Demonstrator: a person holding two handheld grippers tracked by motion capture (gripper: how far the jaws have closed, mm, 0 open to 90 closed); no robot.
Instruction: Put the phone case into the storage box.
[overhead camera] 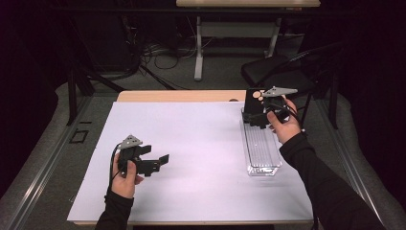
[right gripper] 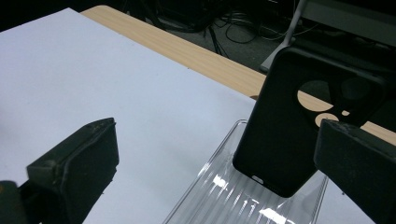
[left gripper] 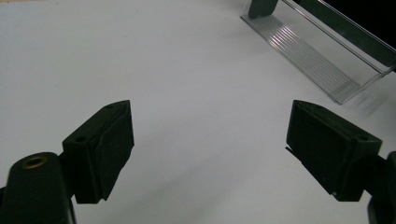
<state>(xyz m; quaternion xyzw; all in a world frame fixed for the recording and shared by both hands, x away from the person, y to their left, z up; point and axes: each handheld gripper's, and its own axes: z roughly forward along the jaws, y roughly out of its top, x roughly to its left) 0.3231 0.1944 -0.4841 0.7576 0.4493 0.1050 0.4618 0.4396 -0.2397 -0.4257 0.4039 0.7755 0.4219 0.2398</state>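
- The right gripper (overhead camera: 256, 117) is sitting wide open at the far end of a clear tray (overhead camera: 268, 165), and nothing is being squeezed between its jaws.
- In the right gripper view, a black phone case (right gripper: 280, 140) is standing between the two open jaws, closer to the right jaw.
- I cannot tell if that jaw is touching the case.
- The case is leaning back a bit, with its bottom edge resting inside the clear tray (right gripper: 224, 196).
- The case is showing round holes near its top, and the wood of the table (right gripper: 205, 58) is peeking through them.
- In the high view, the case (overhead camera: 253, 101) is standing up at the far end of the tray, just in front of the person's right hand (overhead camera: 286, 125).
- The tray is lying long and thin, running from the right gripper back toward the person.
- A white sheet (overhead camera: 191, 143) is lying under the tray and covering most of the table (overhead camera: 182, 96).
- The left gripper (overhead camera: 155, 163) is being held low over the white sheet, well apart from the tray and the right gripper.
- Its jaws are spread wide too, and nothing is sitting between them.
- In the left gripper view, the clear tray (left gripper: 322, 56) is showing far ahead and to the right of the jaws.
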